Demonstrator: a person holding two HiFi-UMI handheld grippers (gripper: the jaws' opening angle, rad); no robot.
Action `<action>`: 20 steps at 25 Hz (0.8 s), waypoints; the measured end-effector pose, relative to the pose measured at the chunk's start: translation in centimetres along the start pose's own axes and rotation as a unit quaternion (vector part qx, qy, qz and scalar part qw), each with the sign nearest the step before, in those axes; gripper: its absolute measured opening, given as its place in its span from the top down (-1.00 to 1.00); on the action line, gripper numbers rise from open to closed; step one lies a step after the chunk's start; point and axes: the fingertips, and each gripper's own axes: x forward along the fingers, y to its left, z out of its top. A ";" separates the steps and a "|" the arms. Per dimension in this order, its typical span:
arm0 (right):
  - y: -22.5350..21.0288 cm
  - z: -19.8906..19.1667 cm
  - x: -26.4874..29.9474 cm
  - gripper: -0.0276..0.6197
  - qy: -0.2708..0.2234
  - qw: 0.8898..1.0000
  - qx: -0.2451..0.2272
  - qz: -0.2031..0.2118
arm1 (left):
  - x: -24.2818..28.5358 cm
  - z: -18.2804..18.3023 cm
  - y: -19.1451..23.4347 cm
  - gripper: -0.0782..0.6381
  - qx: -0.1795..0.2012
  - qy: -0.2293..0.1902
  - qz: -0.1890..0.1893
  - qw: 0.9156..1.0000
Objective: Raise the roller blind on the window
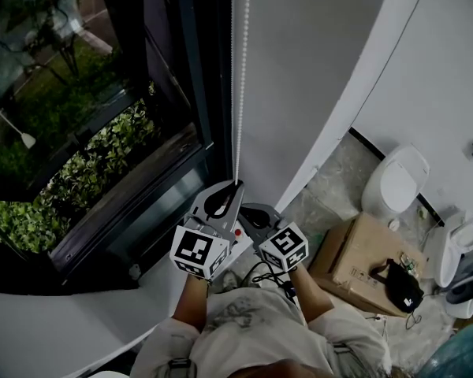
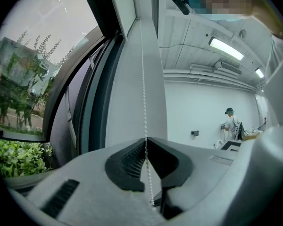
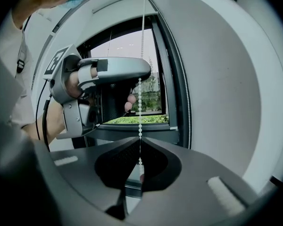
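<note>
head view shows the person's forearms held out from the chest, close together, each hand wrapped round a gripper that points roughly level at the window (image 1: 102, 132). the left gripper (image 1: 236, 186) sits a little higher and the right gripper (image 1: 249, 209) lies just beside and under it, their marker cubes nearly touching. the roller blind's bead chain (image 1: 238, 77) hangs straight down just beside the dark window frame and meets both tips. in the left gripper view the jaws are pressed together on the chain, which runs on below them. in the right gripper view the jaws likewise pinch the same strand, lower down. on the floor to the right stands a closed cardboard box (image 1: 355, 258) with a dark object (image 1: 402, 286) resting on its top.
</note>
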 end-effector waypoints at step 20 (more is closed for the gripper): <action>0.7 -2.8 -0.5 0.83 0.013 1.000 0.000 0.006 | -1.1 -2.3 -0.2 0.72 -0.022 0.013 -0.007 1.000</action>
